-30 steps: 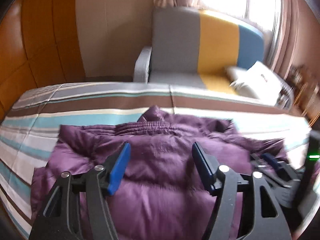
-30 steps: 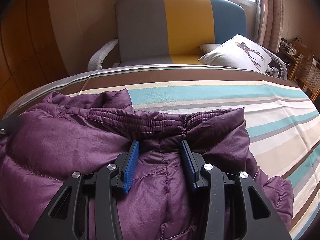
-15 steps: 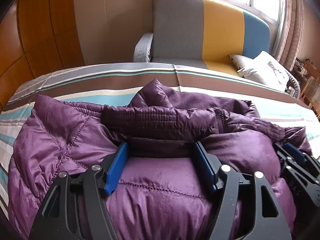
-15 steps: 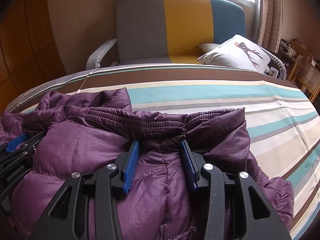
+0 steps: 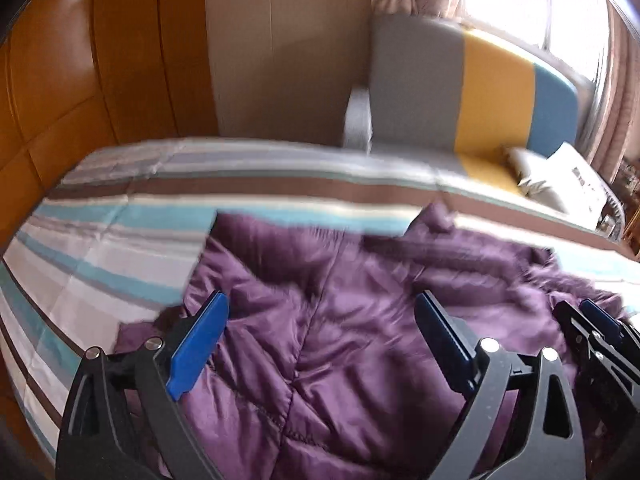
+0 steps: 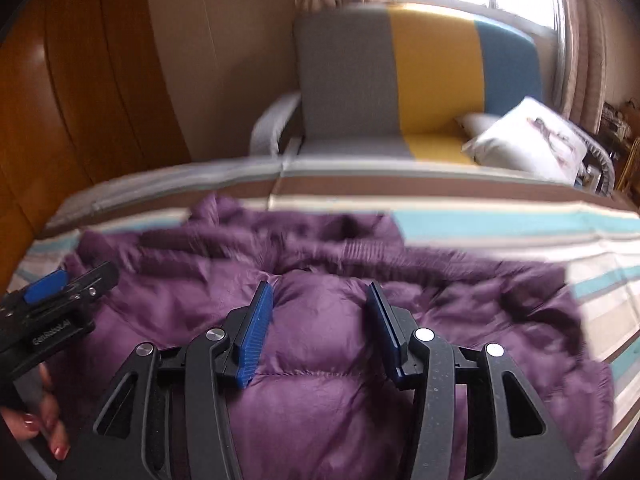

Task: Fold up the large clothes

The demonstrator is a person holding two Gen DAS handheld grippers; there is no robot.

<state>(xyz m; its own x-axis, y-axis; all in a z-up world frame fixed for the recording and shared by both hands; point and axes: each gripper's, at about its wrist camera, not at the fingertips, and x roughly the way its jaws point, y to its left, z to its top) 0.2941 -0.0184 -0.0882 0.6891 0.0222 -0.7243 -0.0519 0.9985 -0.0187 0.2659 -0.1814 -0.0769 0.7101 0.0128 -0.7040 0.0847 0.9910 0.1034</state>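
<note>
Wood panelling [image 5: 60,80] fills the far left of both wrist views, with a plain beige wall [image 5: 280,60] beside it. Below them a bed with a striped cover [image 5: 100,240] in teal, brown, grey and cream runs across the width of both views. On that cover lies the purple quilted jacket [image 5: 340,340], a shiny puffy garment stitched into padded panels, rumpled and partly bunched, with a gathered elastic band [image 6: 380,256] along its far edge and a small peak of fabric sticking up there. Much of it is blurred.

The left gripper [image 5: 320,340] hangs over the jacket's left part, its jaws wide and opening, blue pads clear of the fabric that lies between and below them. In the right wrist view a hand [image 6: 36,420] with painted nails holds that gripper's handle at the lower left. The right gripper [image 6: 320,320] sits over the jacket's middle with its jaws about half apart and opening; a puffed panel bulges up between the pads, and whether they press on it I cannot tell.

Beyond the bed stands an armchair [image 6: 420,80] in grey, yellow and blue, with a white cushion [image 6: 528,136] on its right side, under a bright window with curtains [image 6: 580,40].
</note>
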